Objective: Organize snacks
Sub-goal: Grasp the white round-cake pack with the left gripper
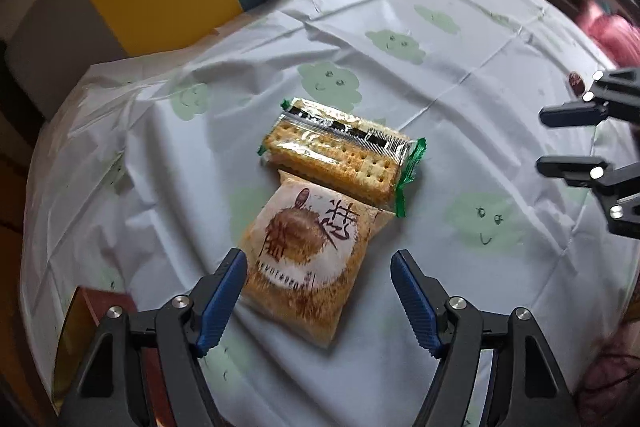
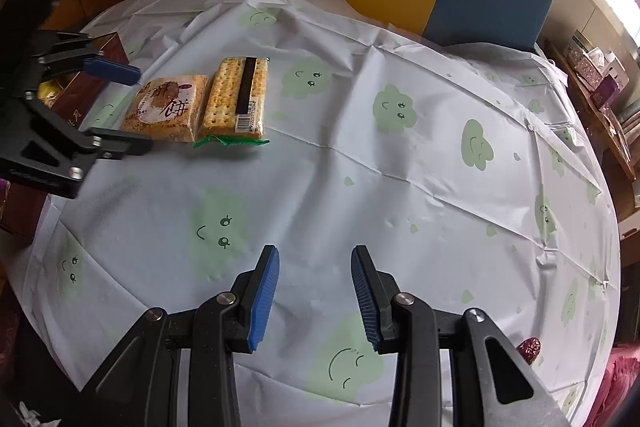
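Nearest my left gripper (image 1: 320,301), whose jaws stand wide and hold nothing, lies the sesame cake packet (image 1: 310,259), its near end between the fingers but untouched. I judge it light, crumbly and slick in its wrapper, so I'd pinch it gently across the long sides. Just beyond, overlapping its far edge, sits the soda cracker pack (image 1: 340,151): stiff but brittle, crinkly film. My right gripper (image 2: 314,297) hovers empty, partly open, over bare tablecloth (image 2: 400,187), well apart.
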The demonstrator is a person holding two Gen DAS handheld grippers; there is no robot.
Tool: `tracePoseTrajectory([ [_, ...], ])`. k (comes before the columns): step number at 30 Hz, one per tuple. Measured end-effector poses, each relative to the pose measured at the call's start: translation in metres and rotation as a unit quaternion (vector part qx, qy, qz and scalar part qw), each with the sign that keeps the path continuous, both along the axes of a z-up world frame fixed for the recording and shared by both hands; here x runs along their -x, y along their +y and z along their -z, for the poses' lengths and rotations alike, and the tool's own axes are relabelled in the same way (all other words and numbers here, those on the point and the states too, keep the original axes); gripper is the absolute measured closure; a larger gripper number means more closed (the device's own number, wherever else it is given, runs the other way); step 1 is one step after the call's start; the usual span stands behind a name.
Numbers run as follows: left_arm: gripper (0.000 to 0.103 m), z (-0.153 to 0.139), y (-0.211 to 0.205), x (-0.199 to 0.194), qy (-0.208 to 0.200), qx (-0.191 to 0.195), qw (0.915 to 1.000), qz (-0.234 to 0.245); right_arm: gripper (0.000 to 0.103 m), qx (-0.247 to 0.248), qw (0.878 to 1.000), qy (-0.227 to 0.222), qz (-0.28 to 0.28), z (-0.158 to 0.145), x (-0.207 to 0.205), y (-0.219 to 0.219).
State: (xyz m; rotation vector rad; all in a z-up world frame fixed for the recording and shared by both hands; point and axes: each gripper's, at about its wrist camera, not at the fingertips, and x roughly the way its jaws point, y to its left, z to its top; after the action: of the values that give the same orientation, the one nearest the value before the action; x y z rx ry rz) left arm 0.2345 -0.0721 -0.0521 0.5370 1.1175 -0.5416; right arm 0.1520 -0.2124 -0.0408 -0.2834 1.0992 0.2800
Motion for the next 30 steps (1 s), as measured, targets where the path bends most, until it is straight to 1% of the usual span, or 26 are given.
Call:
tracePoseTrajectory([
  [2, 0.028, 0.005, -0.003, -0.004, 0.002, -0.003, 1.0000, 0.001, 0.065, -0.003, 1.000, 0.000, 0.001, -0.001, -0.001, -0.001],
  [5, 0.027, 0.010, -0.006, -0.011, -0.008, -0.012, 0.9999, 0.000, 0.065, -0.003, 1.000, -0.001, 0.002, -0.001, -0.002, -0.001],
  [7, 0.028, 0.011, -0.006, -0.015, -0.007, -0.007, 0.9999, -0.005, 0.065, -0.004, 1.000, -0.002, 0.003, -0.001, -0.002, -0.001],
  [9, 0.035, 0.013, -0.004, -0.017, -0.008, -0.003, 0.9998, -0.020, 0.065, -0.002, 1.000, -0.003, 0.003, -0.001, -0.002, -0.001],
  [11, 0.042, 0.013, -0.001, -0.016, -0.012, 0.010, 0.9993, -0.033, 0.065, -0.002, 1.000, -0.004, 0.004, -0.002, -0.002, -0.002],
  [12, 0.044, 0.014, -0.002, -0.014, -0.017, 0.010, 0.9991, -0.038, 0.065, -0.002, 1.000, -0.006, 0.004, -0.002, -0.002, -0.002],
  [14, 0.047, 0.013, 0.000, -0.007, -0.015, 0.015, 0.9982, -0.056, 0.065, 0.000, 1.000, -0.008, 0.004, -0.002, -0.002, -0.002],
  [16, 0.047, 0.012, 0.001, 0.002, -0.011, 0.018, 0.9979, -0.061, 0.065, 0.001, 1.000, -0.007, 0.004, -0.001, -0.002, -0.002],
  [18, 0.047, 0.011, 0.000, 0.016, 0.003, 0.021, 0.9976, -0.066, 0.065, 0.004, 1.000, -0.008, 0.005, -0.001, -0.002, -0.002],
  [21, 0.044, 0.006, 0.005, 0.033, 0.041, 0.058, 0.9942, -0.081, 0.065, 0.011, 1.000, -0.009, 0.006, 0.000, -0.002, -0.002],
  [23, 0.035, 0.004, 0.008, 0.045, 0.066, 0.080, 0.9909, -0.086, 0.065, 0.014, 1.000, -0.009, 0.006, 0.000, -0.001, -0.002],
  [25, 0.032, -0.002, 0.008, 0.059, 0.066, 0.095, 0.9896, -0.085, 0.065, 0.014, 1.000, -0.009, 0.007, 0.000, -0.001, -0.002],
  [27, 0.032, -0.008, 0.010, 0.075, 0.068, 0.104, 0.9891, -0.078, 0.065, 0.014, 1.000, -0.010, 0.009, -0.001, 0.000, -0.003],
  [28, 0.030, -0.011, 0.010, 0.079, 0.063, 0.103, 0.9899, -0.075, 0.065, 0.014, 1.000, -0.010, 0.010, -0.001, 0.000, -0.003],
  [30, 0.028, -0.017, 0.009, 0.085, 0.034, 0.084, 0.9941, -0.060, 0.065, 0.015, 1.000, -0.010, 0.011, -0.001, 0.000, -0.003],
])
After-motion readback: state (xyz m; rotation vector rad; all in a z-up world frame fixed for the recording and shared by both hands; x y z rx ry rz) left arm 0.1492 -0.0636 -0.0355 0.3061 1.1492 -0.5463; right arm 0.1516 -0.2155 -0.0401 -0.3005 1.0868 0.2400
